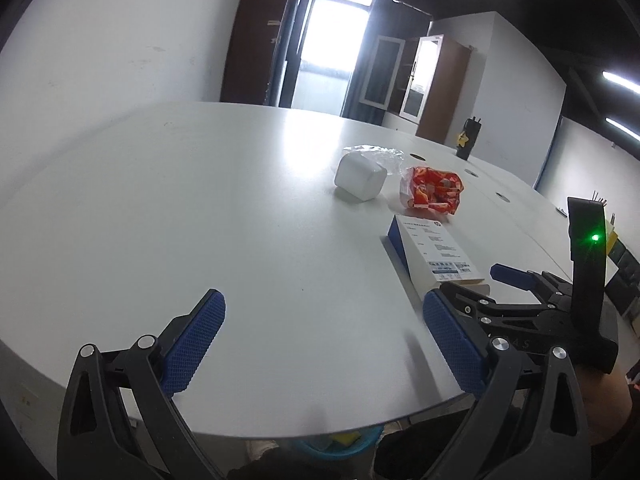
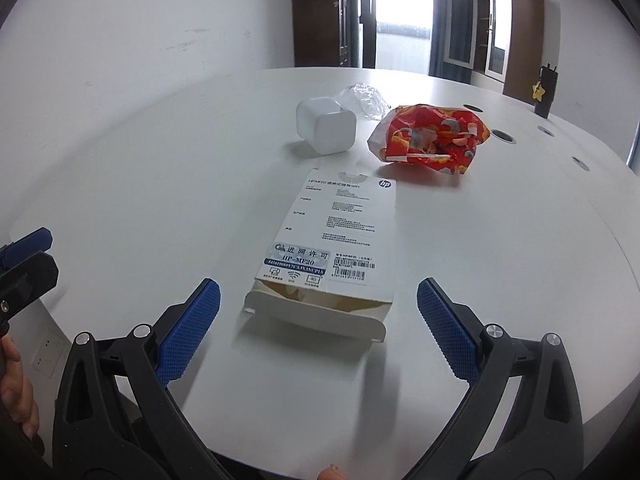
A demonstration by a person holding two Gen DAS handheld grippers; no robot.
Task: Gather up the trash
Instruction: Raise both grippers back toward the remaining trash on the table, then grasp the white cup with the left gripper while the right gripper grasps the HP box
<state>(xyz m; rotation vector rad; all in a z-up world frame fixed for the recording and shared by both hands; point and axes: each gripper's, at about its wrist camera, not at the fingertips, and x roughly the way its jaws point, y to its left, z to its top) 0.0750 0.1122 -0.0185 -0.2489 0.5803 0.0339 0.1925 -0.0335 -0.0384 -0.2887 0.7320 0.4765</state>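
Two blue-padded grippers, left [image 1: 323, 344] and right [image 2: 318, 330], hover wide apart over a white table [image 2: 160, 184].
A flat white cardboard box [image 2: 340, 236] lies before the right one, nothing gripped.

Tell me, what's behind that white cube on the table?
Behind the white cube lies a crumpled clear plastic wrapper, touching or nearly touching it. The cube hides the wrapper's near part, so anything tucked beneath there cannot be seen. Beyond is bare table.

Daylight floods from the doorway [image 1: 328, 40] at upper centre, overexposed; glare streaks the desk [image 1: 200, 200]; soft shadows; fisheye-bent, dark corners.
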